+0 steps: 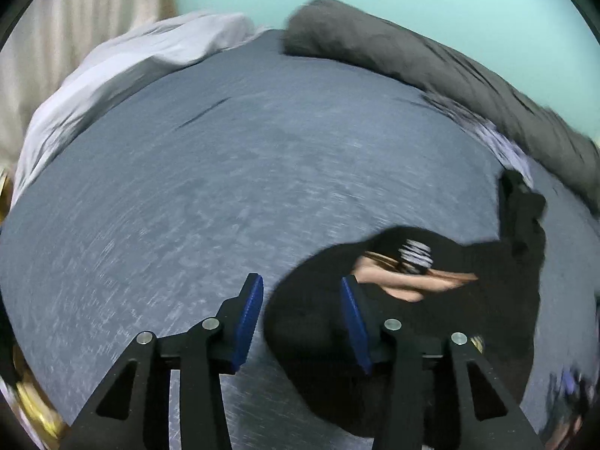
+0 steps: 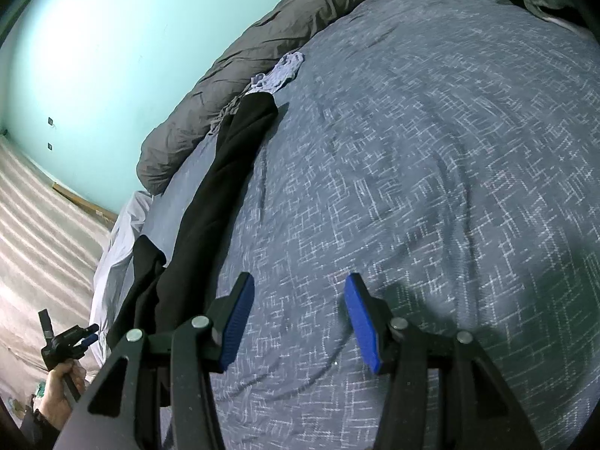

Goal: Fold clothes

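garment (image 2: 225, 172): black, on the bed (image 2: 431, 150), long axis running away from the tongs
left tongs (image 1: 302, 322): wide, empty, garment under right finger
right tongs (image 2: 300, 318): wide, empty, garment just left
nearer: left

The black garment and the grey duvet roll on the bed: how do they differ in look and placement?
The black garment is flat, thin and near black; the grey duvet roll is bulky, puffy and mid grey. The black garment lies stretched out on the patterned blue bedspread, and it carries a printed picture seen from the left wrist; the grey duvet roll is plain and bunched along the far edge by the turquoise wall. Both rest on the bed, untouched by either gripper.
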A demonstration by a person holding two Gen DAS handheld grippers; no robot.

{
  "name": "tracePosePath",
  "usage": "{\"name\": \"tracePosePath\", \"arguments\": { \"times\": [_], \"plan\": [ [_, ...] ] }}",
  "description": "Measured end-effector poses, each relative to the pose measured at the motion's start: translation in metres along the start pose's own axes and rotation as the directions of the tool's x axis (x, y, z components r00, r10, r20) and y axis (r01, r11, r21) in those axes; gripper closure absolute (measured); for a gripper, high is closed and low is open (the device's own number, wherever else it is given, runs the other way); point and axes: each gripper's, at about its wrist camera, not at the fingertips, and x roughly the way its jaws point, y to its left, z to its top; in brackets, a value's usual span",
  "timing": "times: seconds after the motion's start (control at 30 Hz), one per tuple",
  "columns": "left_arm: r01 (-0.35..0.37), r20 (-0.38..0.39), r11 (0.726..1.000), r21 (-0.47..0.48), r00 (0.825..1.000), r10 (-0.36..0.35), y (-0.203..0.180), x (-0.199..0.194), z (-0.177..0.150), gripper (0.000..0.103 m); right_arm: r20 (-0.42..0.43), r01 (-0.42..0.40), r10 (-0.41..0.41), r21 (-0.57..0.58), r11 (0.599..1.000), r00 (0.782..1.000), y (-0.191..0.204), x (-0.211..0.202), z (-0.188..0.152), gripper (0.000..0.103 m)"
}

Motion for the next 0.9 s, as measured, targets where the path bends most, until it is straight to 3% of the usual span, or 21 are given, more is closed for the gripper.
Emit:
{"name": "tracePosePath", "arguments": {
  "times": [0.1, 0.23, 0.27, 0.3, 0.33, 0.47, 0.6, 0.7, 0.9],
  "plan": [
    [0.051, 0.002, 0.998, 0.029, 0.999, -0.051, -0.022, -0.002, -0.005, 0.048, -0.005, -0.002, 0.002, -0.008, 1.000, 1.000, 0.003, 0.002, -0.001, 0.052],
    [0.057, -0.012, 0.997, 0.050, 0.998, -0.056, -0.037, 0.004, -0.020, 0.048, -0.015, -0.014, 0.014, -0.027, 1.000, 1.000, 0.008, 0.004, -0.003, 0.052],
    [0.059, -0.022, 0.997, 0.051, 0.998, -0.057, -0.038, 0.007, -0.023, 0.044, -0.018, -0.018, 0.017, -0.033, 0.999, 1.000, 0.009, 0.005, -0.003, 0.052],
    [0.061, -0.033, 0.997, 0.052, 0.998, -0.059, -0.038, 0.011, -0.026, 0.034, -0.022, -0.021, 0.021, -0.041, 0.999, 1.000, 0.011, 0.006, -0.003, 0.052],
    [0.067, -0.040, 0.996, 0.050, 0.997, -0.065, -0.037, 0.014, -0.029, 0.033, -0.025, -0.022, 0.021, -0.047, 0.999, 0.999, 0.012, 0.006, -0.004, 0.052],
    [0.062, 0.000, 0.998, 0.018, 0.998, -0.062, -0.024, 0.019, -0.044, 0.033, -0.051, -0.022, 0.018, -0.087, 0.996, 0.999, 0.021, 0.014, -0.010, 0.052],
    [0.080, 0.057, 0.993, -0.090, 0.996, -0.075, -0.008, 0.022, -0.058, 0.033, -0.090, -0.046, 0.034, -0.136, 0.990, 0.995, 0.035, 0.025, -0.021, 0.052],
    [0.100, 0.077, 0.988, -0.120, 0.993, -0.092, -0.009, 0.027, -0.070, 0.033, -0.127, -0.067, 0.047, -0.161, 0.985, 0.991, 0.044, 0.036, -0.029, 0.052],
    [0.143, 0.103, 0.979, -0.146, 0.986, -0.128, -0.016, 0.031, -0.083, 0.033, -0.145, 0.000, -0.035, -0.234, 0.972, 0.989, 0.054, 0.052, -0.020, 0.043]
  ]
}}
